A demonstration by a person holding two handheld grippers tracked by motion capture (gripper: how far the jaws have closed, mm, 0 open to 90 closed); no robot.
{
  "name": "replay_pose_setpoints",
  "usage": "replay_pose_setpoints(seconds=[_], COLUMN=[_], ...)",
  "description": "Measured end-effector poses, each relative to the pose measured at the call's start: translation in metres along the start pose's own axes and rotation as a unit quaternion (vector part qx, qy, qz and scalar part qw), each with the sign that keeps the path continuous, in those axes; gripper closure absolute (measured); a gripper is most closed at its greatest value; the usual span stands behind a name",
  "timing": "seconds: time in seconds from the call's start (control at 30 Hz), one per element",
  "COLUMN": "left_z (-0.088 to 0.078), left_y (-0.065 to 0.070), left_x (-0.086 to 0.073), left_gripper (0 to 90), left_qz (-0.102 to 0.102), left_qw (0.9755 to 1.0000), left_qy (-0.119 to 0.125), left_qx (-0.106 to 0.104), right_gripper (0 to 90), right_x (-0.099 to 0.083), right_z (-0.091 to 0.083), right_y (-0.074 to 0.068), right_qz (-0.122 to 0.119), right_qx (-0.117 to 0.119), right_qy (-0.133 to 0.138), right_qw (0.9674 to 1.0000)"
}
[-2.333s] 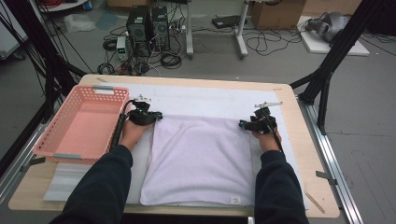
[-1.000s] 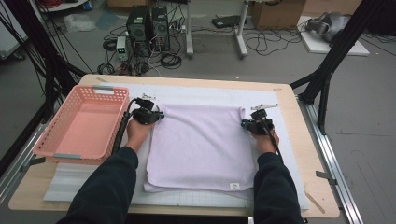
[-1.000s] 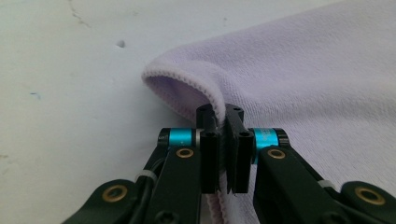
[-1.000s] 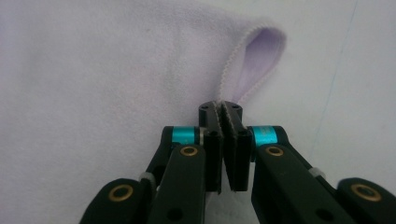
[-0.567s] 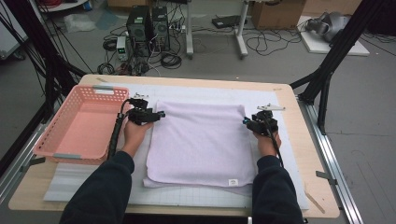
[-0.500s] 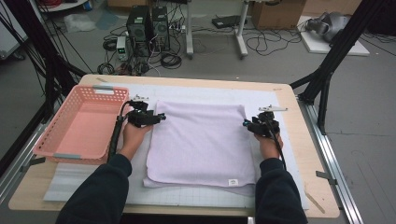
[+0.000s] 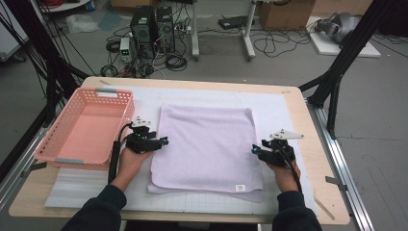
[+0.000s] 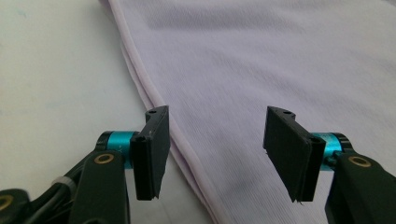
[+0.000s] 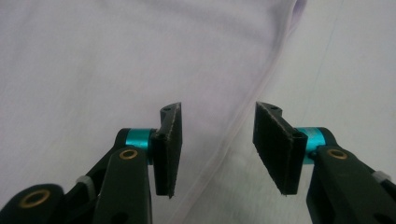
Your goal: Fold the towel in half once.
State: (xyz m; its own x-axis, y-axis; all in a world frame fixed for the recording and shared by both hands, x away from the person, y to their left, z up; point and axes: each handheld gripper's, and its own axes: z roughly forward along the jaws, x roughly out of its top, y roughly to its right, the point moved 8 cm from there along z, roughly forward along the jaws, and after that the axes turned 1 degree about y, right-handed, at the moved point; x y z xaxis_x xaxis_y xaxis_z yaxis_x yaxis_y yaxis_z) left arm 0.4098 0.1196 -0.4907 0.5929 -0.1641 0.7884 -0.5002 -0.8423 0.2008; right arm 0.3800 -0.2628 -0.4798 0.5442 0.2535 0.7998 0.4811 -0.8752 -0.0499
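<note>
Lilac towel (image 7: 207, 144) folded flat, left gripper (image 7: 161, 142) and right gripper (image 7: 256, 150) just opened at its edges

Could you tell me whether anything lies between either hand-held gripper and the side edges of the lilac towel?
Nothing visible does. The left hand-held gripper has its jaws open over the towel's left edge, and the right hand-held gripper is open over the right edge. The pink basket sits off to the left, clear of both.

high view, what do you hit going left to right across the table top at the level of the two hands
pink basket → left hand-held gripper, jaws open at the towel's left edge → folded lilac towel → right hand-held gripper, jaws open at the towel's right edge → bare wooden table edge
</note>
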Motion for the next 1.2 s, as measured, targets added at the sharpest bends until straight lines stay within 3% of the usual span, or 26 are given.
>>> replay_pose_setpoints(seconds=[0.2, 0.37, 0.67, 0.77, 1.03, 1.2], left_z=[-0.017, -0.030, -0.062, -0.073, -0.093, -0.101], left_y=[0.015, 0.020, 0.041, 0.049, 0.058, 0.061], left_x=[-0.024, -0.036, -0.065, -0.074, -0.087, -0.091], left_gripper=[36.7, 34.5, 36.5, 41.8, 43.5, 45.2], left_qz=[-0.003, -0.007, 0.013, 0.019, -0.002, -0.005], left_qw=[0.9997, 0.9993, 0.9989, 0.9980, 0.9969, 0.9960], left_qy=[0.000, 0.011, 0.005, 0.008, 0.016, 0.019], left_qx=[-0.024, -0.034, -0.045, -0.060, -0.077, -0.087], right_gripper=[50.0, 48.9, 47.5, 48.6, 51.4, 52.9], right_x=[-0.028, -0.042, -0.057, -0.062, -0.079, -0.081], right_z=[-0.018, -0.033, -0.056, -0.065, -0.086, -0.098], right_y=[-0.015, -0.024, -0.040, -0.044, -0.050, -0.054], right_qz=[0.012, 0.006, 0.002, -0.008, 0.010, 0.006], right_qx=[0.014, 0.014, 0.019, 0.013, 0.023, 0.032], right_qy=[-0.005, -0.009, -0.001, -0.001, 0.003, 0.013], right_qw=[0.9998, 0.9998, 0.9998, 0.9999, 0.9997, 0.9994])
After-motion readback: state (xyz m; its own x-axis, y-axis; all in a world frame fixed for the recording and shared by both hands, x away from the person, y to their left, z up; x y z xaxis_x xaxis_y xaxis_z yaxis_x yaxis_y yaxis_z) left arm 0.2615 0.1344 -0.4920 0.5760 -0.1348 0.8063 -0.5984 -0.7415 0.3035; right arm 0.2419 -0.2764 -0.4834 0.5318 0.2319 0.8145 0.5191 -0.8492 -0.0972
